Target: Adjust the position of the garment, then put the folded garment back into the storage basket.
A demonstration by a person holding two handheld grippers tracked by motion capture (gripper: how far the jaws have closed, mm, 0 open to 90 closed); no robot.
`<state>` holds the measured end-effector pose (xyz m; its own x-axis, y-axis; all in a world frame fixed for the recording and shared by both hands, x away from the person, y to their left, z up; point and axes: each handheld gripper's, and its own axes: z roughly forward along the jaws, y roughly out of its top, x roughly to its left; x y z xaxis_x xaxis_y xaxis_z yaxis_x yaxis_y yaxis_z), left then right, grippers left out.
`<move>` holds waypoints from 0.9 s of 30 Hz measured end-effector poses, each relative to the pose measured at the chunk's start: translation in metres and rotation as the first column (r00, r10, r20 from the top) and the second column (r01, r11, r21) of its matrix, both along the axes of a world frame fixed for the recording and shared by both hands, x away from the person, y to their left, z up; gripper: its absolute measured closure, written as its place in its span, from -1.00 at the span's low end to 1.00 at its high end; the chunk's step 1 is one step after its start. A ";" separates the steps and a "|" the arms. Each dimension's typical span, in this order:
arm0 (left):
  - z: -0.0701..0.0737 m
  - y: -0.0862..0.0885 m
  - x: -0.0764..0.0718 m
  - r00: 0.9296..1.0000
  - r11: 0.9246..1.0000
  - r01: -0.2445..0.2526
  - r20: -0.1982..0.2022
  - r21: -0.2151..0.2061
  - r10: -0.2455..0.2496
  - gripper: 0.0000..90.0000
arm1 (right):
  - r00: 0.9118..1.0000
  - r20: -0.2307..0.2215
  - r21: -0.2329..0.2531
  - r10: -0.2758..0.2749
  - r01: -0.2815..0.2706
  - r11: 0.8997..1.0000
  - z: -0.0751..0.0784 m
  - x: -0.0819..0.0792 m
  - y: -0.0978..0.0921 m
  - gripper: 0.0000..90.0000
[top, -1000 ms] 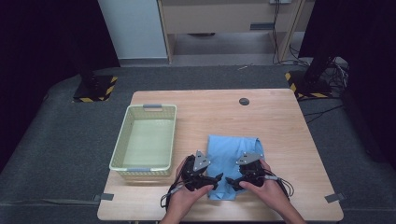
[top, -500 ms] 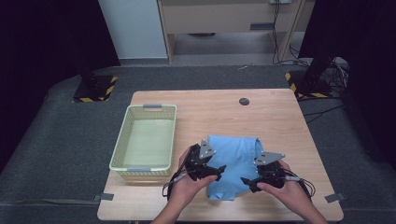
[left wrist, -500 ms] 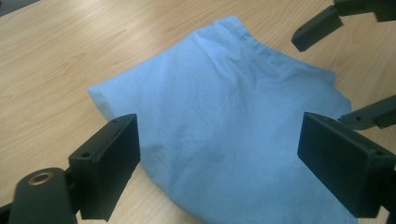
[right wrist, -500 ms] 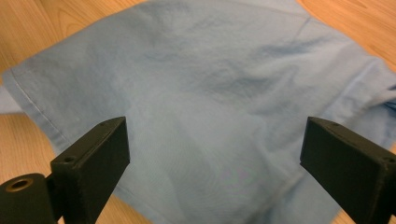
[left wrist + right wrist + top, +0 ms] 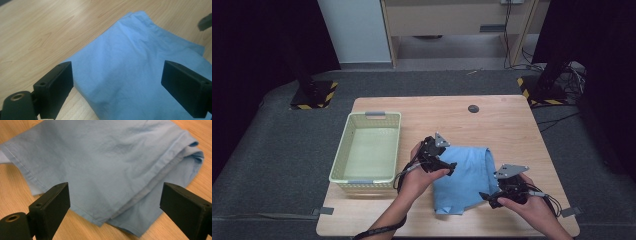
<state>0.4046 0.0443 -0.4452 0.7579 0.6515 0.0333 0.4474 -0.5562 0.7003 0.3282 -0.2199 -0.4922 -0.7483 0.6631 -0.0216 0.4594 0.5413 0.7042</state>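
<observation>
Work in hand: folding of a blue cloth [image 5: 467, 175] on the wooden surface [image 5: 507, 125]; it is judged that the fold is partly done, because the cloth lies already in layers.
Place of the cloth: it lies flat on the near middle of the surface, to the right of the pale basket [image 5: 368, 146] and apart from it, between the two hands.
Left claw [image 5: 447, 167]: its jaws stand wide and hold nothing. In the high view it is at the left edge of the cloth; in the left gripper view the cloth [image 5: 140, 72] lies under and between the jaws.
Right claw [image 5: 488, 197]: also wide, with nothing between the jaws. It is at the lower right corner of the cloth, and the right gripper view looks over the stacked edges [image 5: 150, 187].
Layers: in the right gripper view at least two layers are seen, with a hemmed edge on top and a rounded fold at the far right.
Handling: the cloth appears thin, light and soft. It will probably bend and hang when lifted, and it cannot break. A layer may slip away from the others if only the top one is pinched.
Where to hold: a corner or the hemmed edge seems best, one claw on each side, taking all the layers together.
Risk: a pull with one claw only could open the fold or drag the cloth over the surface.
Basket: it is empty inside.
</observation>
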 end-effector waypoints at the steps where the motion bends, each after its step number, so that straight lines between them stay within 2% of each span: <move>1: -0.001 -0.001 0.003 1.000 1.000 -0.003 0.003 0.003 0.003 -0.78 | 1.000 -0.001 0.001 -0.004 0.004 1.000 0.000 0.000 -0.001 -0.79; 8: 0.004 -0.004 0.017 0.999 0.999 -0.028 0.021 -0.036 0.028 -0.76 | 1.000 -0.001 0.009 -0.021 0.021 1.000 0.000 0.001 -0.012 -0.79; 14: 0.004 -0.006 0.021 0.998 0.998 -0.049 0.036 -0.044 0.050 -0.75 | 0.999 -0.004 0.010 -0.033 0.033 0.999 -0.001 0.002 -0.016 -0.79; 21: -0.017 -0.006 0.027 0.996 0.995 -0.083 0.019 -0.059 0.084 -0.70 | 0.998 -0.002 -0.002 -0.063 0.063 0.998 -0.005 0.002 -0.025 -0.78; 27: -0.033 -0.003 0.036 0.993 0.991 -0.119 0.015 -0.060 0.120 -0.68 | 0.997 -0.021 -0.002 -0.074 0.074 0.997 -0.013 0.003 -0.030 -0.78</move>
<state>0.4403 0.0413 -0.4782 0.6738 0.7389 0.0052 0.4953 -0.4568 0.7389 0.3308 -0.2495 -0.5053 -0.6977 0.7163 -0.0073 0.5128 0.5065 0.6932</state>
